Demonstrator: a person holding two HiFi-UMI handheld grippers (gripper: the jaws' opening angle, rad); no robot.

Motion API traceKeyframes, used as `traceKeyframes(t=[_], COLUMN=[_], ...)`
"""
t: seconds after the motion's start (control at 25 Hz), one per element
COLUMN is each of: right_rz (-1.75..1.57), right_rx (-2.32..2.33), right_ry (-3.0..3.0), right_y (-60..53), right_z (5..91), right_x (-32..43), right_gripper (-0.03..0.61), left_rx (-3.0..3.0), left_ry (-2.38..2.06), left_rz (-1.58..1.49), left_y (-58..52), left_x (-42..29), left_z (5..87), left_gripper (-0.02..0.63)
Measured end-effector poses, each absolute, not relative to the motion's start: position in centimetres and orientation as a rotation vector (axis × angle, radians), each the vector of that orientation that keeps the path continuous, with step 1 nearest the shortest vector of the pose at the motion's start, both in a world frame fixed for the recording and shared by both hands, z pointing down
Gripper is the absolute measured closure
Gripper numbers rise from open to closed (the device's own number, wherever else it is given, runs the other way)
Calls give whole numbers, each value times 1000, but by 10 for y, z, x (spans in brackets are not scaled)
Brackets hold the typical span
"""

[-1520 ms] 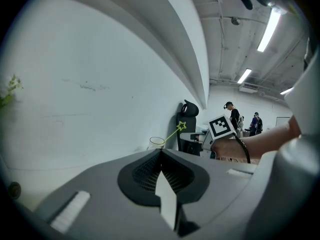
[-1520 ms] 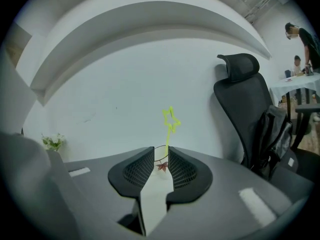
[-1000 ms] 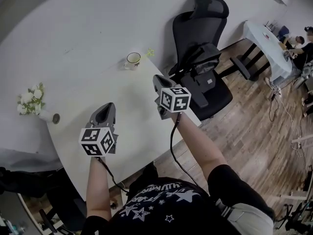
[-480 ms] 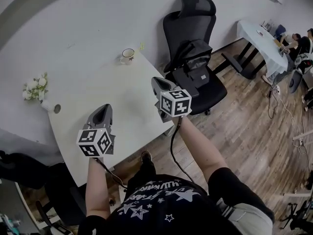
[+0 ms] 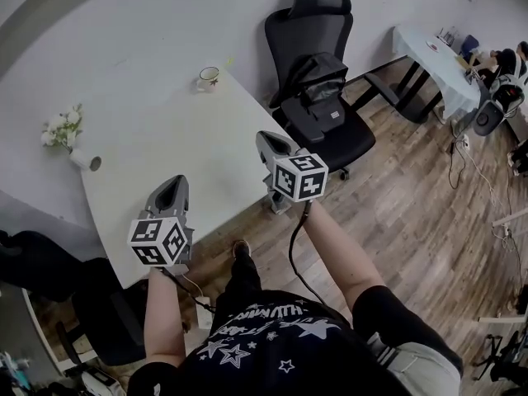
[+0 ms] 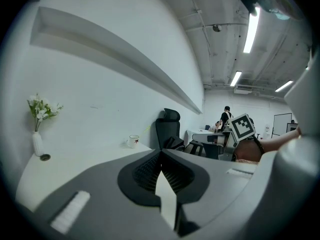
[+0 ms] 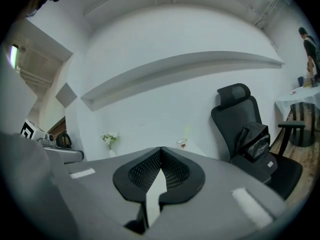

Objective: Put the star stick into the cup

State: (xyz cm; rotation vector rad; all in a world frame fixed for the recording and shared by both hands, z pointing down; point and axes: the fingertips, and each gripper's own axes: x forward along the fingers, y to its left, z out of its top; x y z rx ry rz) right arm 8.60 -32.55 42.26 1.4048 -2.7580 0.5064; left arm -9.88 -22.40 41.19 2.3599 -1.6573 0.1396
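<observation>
Far across table from closed, empty left tongs and right tongs, cup, star stick

Table white. Cup white, red star print. Stick pale yellow-green. Chair black. Floor brown wood planks. Left gripper, right gripper: grey, black-and-white marker squares.

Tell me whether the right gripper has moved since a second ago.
Yes. The right gripper has pulled back from the cup, toward the near edge of the table.
</observation>
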Motion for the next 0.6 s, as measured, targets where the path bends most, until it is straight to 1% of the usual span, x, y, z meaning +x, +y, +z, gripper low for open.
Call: traceKeyframes(t=[0.6], right_rz=[475], right_rx=[1361], right_ry=[-2763], right_y=[-236], right_z=[424], right_x=[112], right_gripper=[565], left_rx=[2343], left_ry=[-1653], left_rz=[143], left_y=[-143], left_x=[-73], left_z=[418], left_gripper=[611])
